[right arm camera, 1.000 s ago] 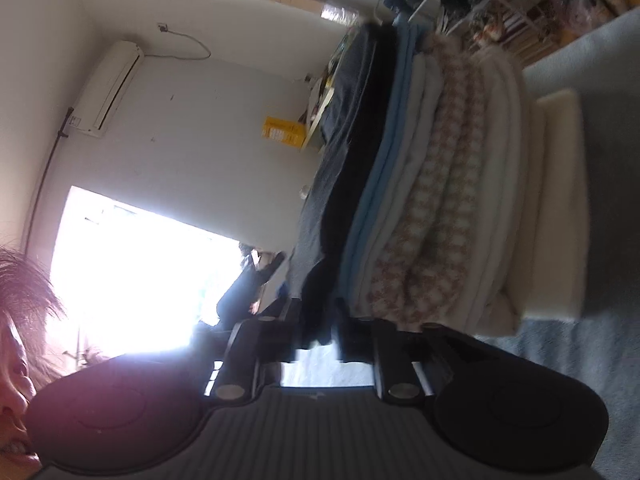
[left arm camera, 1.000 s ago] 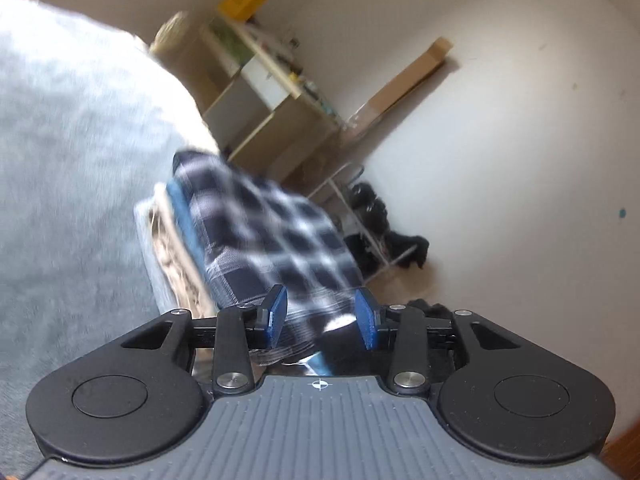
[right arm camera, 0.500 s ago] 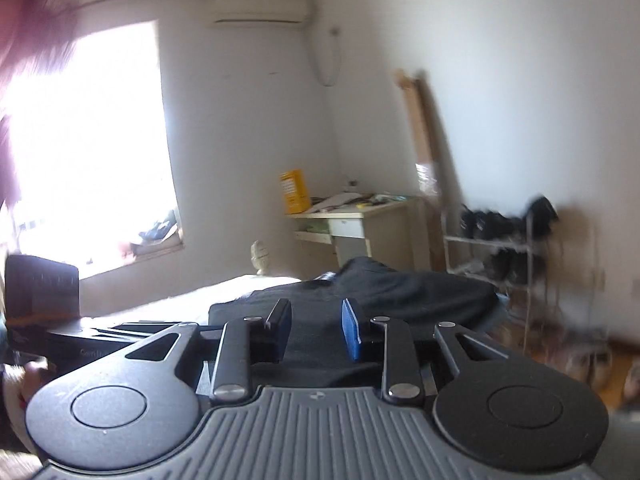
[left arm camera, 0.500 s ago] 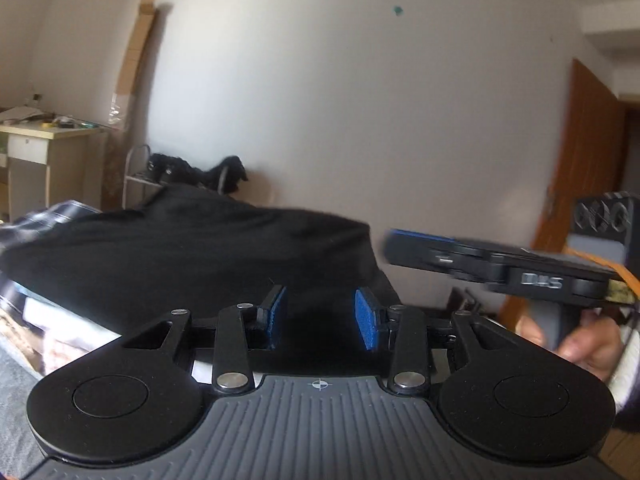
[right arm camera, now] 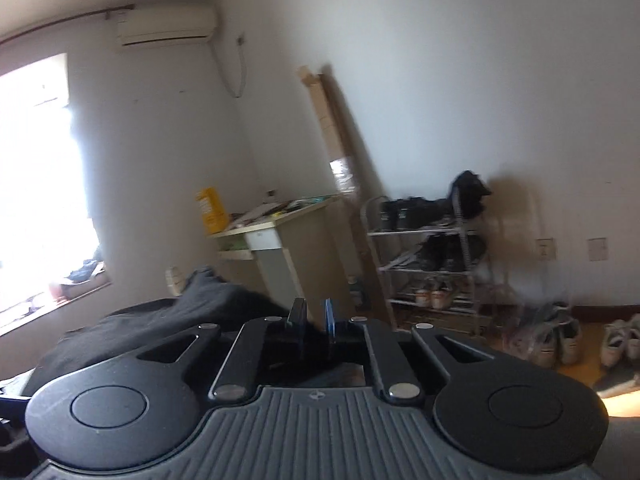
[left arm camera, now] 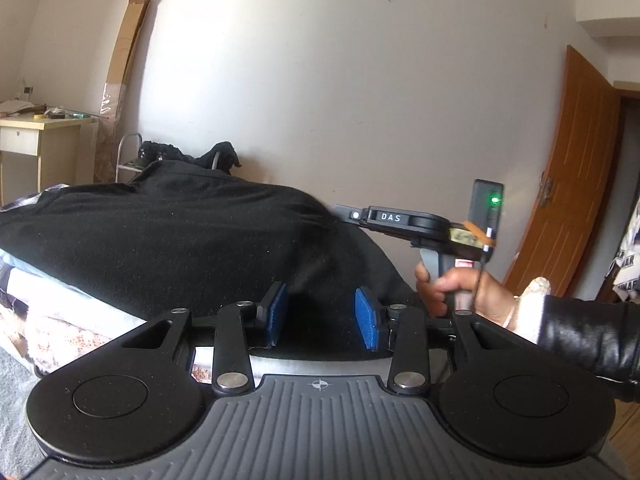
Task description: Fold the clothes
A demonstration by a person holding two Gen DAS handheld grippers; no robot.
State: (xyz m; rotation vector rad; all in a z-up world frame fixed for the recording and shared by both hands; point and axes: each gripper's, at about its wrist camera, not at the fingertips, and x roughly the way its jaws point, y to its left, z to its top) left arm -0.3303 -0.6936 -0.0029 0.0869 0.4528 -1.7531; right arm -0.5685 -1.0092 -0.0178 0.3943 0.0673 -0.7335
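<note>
Closing right claw [right arm camera: 316, 320], one black garment [left arm camera: 180, 240].

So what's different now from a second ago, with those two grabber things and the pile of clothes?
Both grippers rolled upright and swung to the black garment topping the folded pile, seen sideways before. The right gripper has narrowed; its jaws are closing at the garment's edge, contact unclear. The left gripper keeps the same gap, pads at the cloth, not pinching. The pile looks unchanged.
</note>
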